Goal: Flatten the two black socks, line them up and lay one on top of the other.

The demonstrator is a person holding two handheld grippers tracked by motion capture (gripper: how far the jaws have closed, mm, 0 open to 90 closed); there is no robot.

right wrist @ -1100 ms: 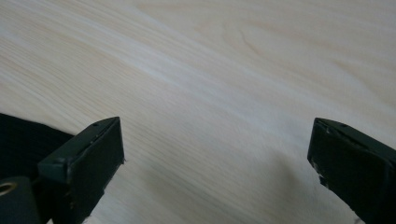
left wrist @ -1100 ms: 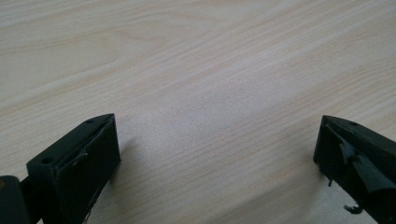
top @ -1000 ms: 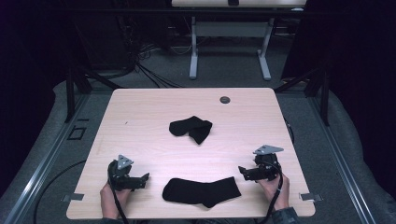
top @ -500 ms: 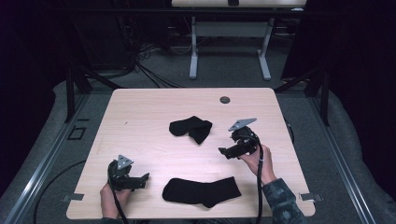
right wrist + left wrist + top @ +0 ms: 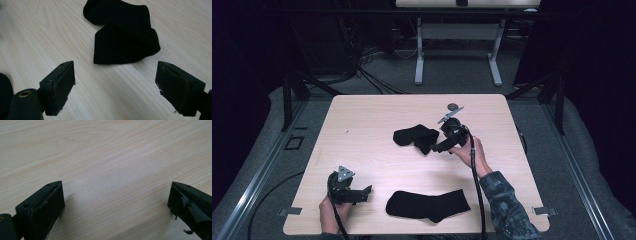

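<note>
Now the right tongs [image 5: 115, 82], jaws spread and empty after closing slightly, sit just short of the folded black sock [image 5: 125, 35] on the bench [image 5: 362, 125], seemingly not touching it.

The table [image 5: 362, 125] is evenly lit from above, surroundings dark, soft shadows, gripper views slightly blurred.

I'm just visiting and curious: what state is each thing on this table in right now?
Folded sock: crumpled, doubled over, lying mid-table, not gripped.
Flat sock: laid out flat near the front edge, untouched.
Right gripper: open, jaws have just been closing a little, nothing between them, beside the folded sock.
Left gripper: open, empty, over bare table.
Small disc: lying flat near the far edge.
</note>
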